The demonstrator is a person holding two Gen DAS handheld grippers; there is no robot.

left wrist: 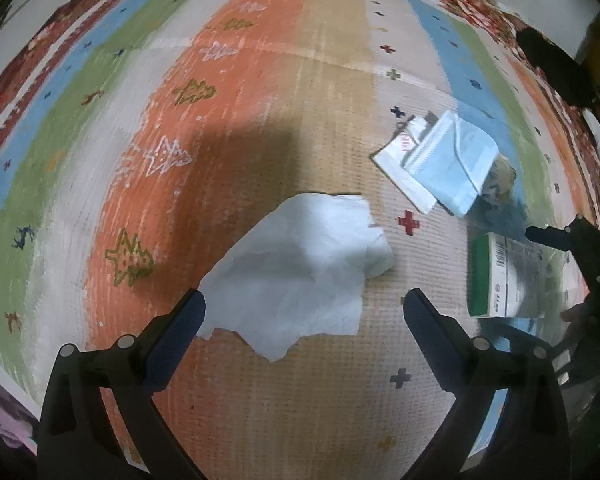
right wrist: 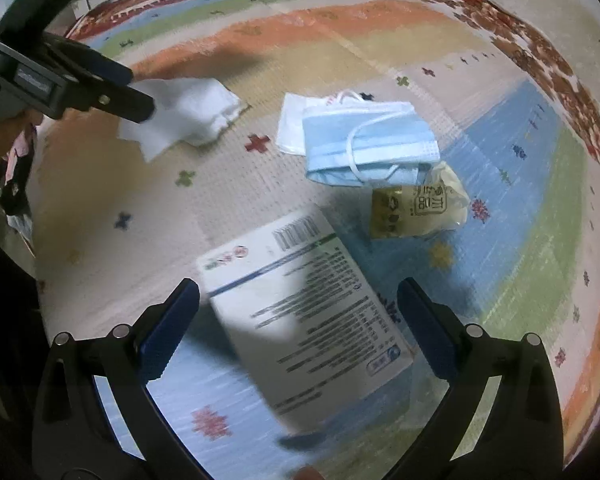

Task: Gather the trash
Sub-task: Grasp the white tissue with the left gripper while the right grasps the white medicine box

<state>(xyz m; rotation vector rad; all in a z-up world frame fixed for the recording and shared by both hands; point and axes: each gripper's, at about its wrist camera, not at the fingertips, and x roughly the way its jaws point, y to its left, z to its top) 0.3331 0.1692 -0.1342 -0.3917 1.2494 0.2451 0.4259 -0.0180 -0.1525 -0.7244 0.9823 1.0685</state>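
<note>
Right gripper (right wrist: 298, 308) wide open, straddling the carton (right wrist: 304, 320) on the rug (right wrist: 520, 184), holding nothing; looks lined up for a pinch. Left gripper (left wrist: 304, 316) likewise open and empty over the tissue (left wrist: 300, 268). Mask (right wrist: 368, 136) and wrapper (right wrist: 416, 204) lie just beyond.

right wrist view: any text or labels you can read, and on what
Box: barcode and lines of small print, too blurred to read; a small blue logo at one corner, unreadable.
Yellow wrapper: large dark characters, seen sideways, not legible.
White packet under the mask: red marks, unreadable.
</note>
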